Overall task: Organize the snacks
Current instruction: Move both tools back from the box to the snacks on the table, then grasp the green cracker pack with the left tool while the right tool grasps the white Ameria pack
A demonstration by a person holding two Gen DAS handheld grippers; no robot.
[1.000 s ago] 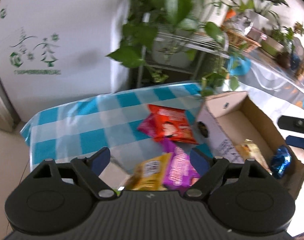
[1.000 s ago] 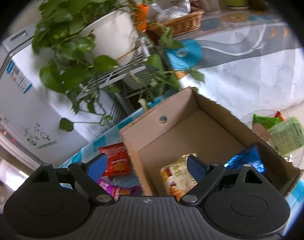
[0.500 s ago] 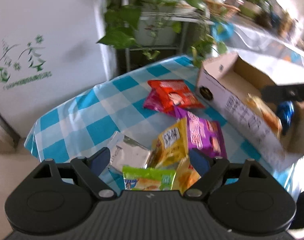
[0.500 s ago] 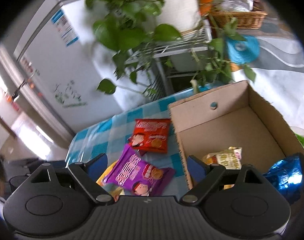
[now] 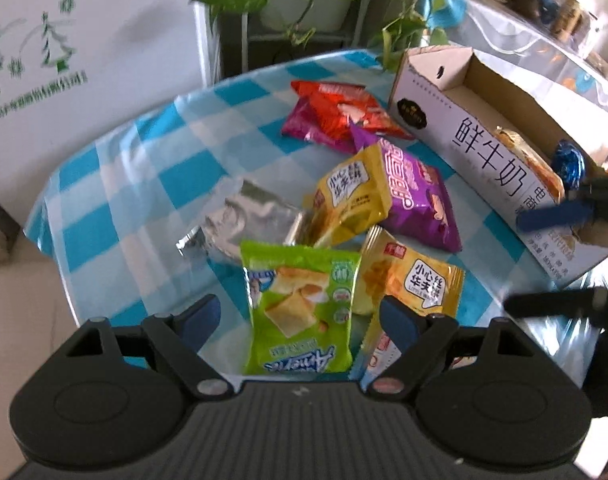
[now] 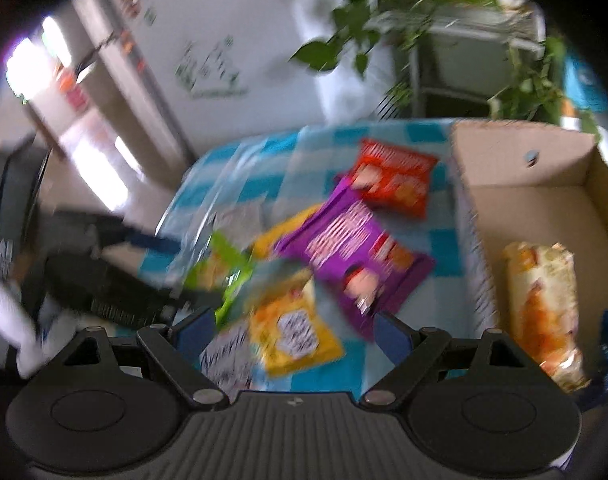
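a: left wrist view first. the left gripper [image 5: 297, 316] is hanging over the loose snacks on the checked desk [image 5: 115, 184], its fingers [image 5: 201, 314] standing wide apart and gripping nothing. the green packet [image 5: 299, 308] is lying right between them, with the orange packet [image 5: 414, 282] just beside it.

b: so it is lining up on the green one. for a clean pick, i'd say it is worth coming down straight and closing across the packet's flat sides, so the orange one is not getting dragged along. the cardboard box [image 5: 484, 148] is waiting to the right, already holding a couple of items.

a: compared with a second ago, this view is looking steeper down; the green and orange packets are now showing, where only the yellow and purple ones were in sight.

b: right wrist view: very blurred. the right gripper [image 6: 295, 328] is also spread wide and empty, over a yellow packet [image 6: 295, 332], with the purple packet [image 6: 356, 248] just beyond.

a: a second ago it was looking into the box; now it is facing the pile, with the box at its right edge.
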